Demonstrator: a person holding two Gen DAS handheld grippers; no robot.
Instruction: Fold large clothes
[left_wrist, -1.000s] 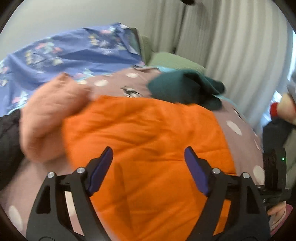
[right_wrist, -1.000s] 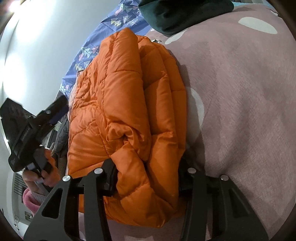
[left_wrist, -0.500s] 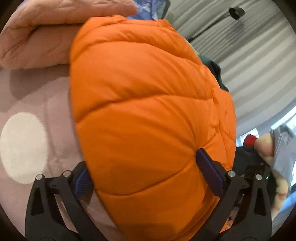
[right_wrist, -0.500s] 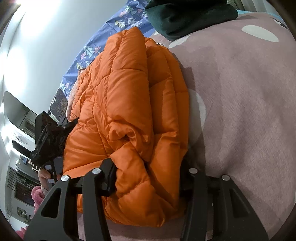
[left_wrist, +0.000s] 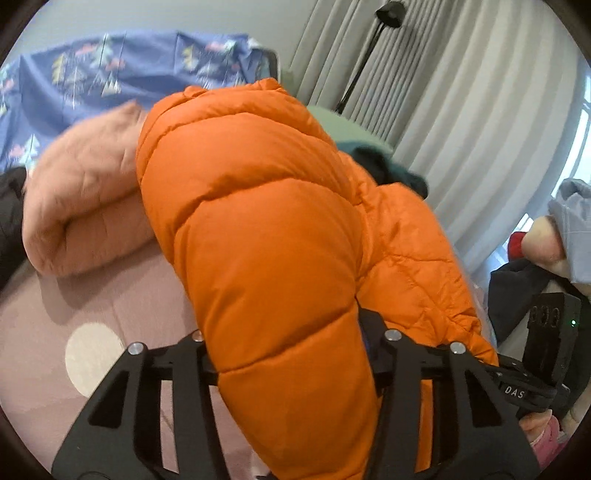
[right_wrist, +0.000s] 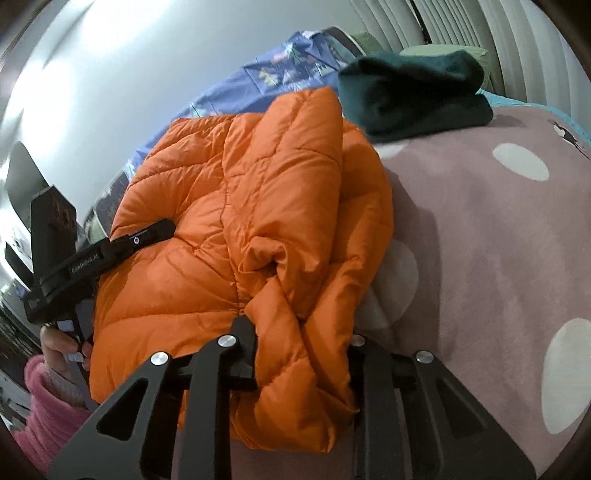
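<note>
While clamped by both hand-held grippers, orange puffer jacket (right_wrist: 236, 206), mauve spotted blanket (right_wrist: 498, 240).

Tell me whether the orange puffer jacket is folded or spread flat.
Folded. The orange puffer jacket is bunched into thick stacked layers on the dotted bedspread, its doubled edges clamped by the left gripper and right gripper.

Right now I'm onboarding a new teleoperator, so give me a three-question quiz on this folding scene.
1. True or false: both grippers are clamped on the orange puffer jacket.
2. The dark green garment lies: A) on the polka-dot blanket B) on the floor C) in the left gripper.
3. Fill in: beside the jacket, the left wrist view shows a folded ____-coloured garment.

Key: 1 true, the right gripper too; 2 A; 3 peach.
</note>
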